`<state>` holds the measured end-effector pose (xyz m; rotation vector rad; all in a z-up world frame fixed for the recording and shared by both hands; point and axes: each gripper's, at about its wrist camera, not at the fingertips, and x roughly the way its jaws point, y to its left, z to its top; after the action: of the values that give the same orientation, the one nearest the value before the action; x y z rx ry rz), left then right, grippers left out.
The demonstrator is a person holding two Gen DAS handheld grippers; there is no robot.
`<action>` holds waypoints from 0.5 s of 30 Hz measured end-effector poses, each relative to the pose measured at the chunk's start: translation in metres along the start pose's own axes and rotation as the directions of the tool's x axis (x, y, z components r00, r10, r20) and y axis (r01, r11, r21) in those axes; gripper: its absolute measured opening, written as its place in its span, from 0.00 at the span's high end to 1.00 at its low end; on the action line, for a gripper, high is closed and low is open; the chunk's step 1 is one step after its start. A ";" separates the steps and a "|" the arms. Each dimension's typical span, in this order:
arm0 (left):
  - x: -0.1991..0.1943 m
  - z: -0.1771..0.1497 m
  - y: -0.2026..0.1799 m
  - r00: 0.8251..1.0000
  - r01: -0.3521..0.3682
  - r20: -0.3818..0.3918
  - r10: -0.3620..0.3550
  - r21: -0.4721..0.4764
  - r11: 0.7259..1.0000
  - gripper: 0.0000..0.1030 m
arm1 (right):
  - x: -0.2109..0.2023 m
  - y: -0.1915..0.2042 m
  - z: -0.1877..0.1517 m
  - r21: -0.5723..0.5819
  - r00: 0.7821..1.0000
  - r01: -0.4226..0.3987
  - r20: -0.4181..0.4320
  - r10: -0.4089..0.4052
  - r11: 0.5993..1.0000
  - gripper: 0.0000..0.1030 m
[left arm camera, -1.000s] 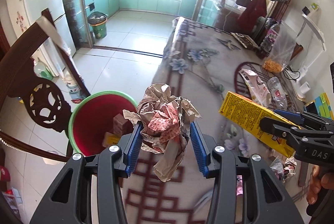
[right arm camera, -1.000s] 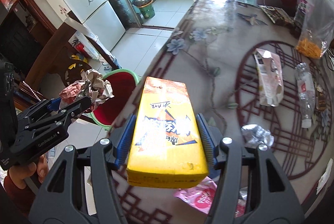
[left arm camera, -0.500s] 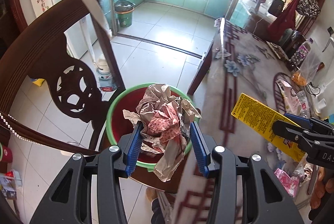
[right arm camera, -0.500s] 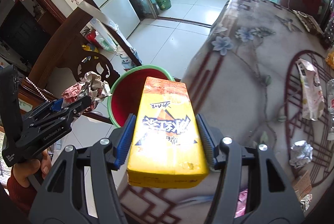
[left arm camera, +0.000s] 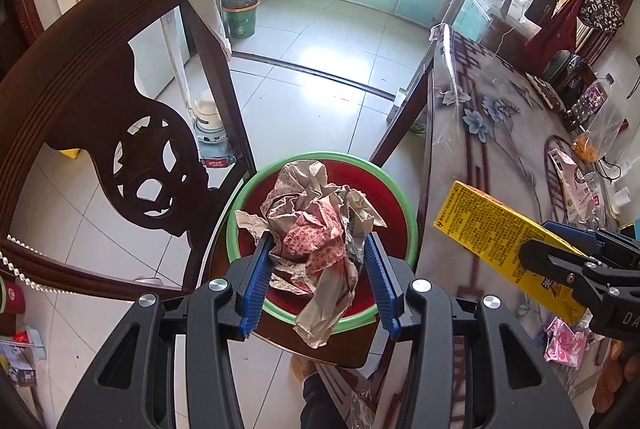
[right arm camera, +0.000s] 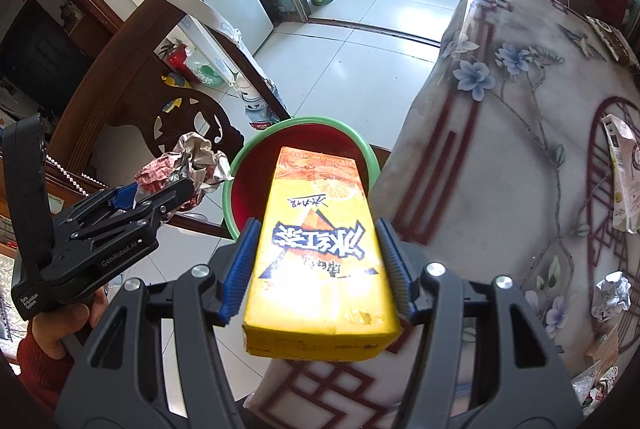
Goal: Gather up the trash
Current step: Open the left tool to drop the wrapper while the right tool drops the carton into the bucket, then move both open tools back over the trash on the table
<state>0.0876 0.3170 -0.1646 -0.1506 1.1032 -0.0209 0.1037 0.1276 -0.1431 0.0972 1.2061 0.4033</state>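
My left gripper (left arm camera: 318, 263) is shut on a crumpled paper wrapper (left arm camera: 316, 225) and holds it right above a red bin with a green rim (left arm camera: 390, 185) that stands on a chair beside the table. In the right wrist view the wrapper (right arm camera: 188, 165) hangs at the bin's left rim (right arm camera: 228, 189). My right gripper (right arm camera: 316, 265) is shut on a yellow drink carton (right arm camera: 320, 245), held over the table edge with its far end toward the bin. The carton also shows in the left wrist view (left arm camera: 504, 237), right of the bin.
A carved dark wooden chair back (left arm camera: 120, 133) stands left of the bin. The flowered table (right arm camera: 520, 133) at right carries a white pouch (right arm camera: 622, 169), a foil ball (right arm camera: 610, 297), a pink wrapper (left arm camera: 568, 341) and other litter. A green kitchen bin (left arm camera: 240, 17) stands far off on the tiled floor.
Both grippers have moved left off the table toward the red bin. The wrapper now hangs over the bin's opening and the carton has come to the table edge next to it.
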 end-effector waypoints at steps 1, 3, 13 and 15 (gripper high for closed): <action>0.001 0.001 0.001 1.000 0.004 -0.001 -0.004 0.001 1.000 0.57 | 0.001 0.001 0.001 0.002 1.000 -0.005 0.001 0.005 1.000 0.44; 0.003 0.002 0.002 1.000 0.001 -0.002 -0.001 0.001 1.000 0.46 | 0.003 0.004 0.003 0.012 1.000 -0.024 0.005 0.024 1.000 0.40; -0.004 0.008 0.005 1.000 -0.006 0.023 0.006 0.009 1.000 0.39 | -0.011 0.008 0.001 0.017 0.999 0.018 0.035 -0.019 1.000 0.31; -0.006 0.008 0.003 1.000 -0.006 0.027 0.005 0.014 1.000 0.39 | -0.015 0.004 -0.001 0.028 0.999 0.023 0.043 -0.024 0.999 0.29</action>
<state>0.0917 0.3216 -0.1561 -0.1348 1.0759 -0.0216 0.0970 0.1260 -0.1288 0.1151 1.1693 0.3624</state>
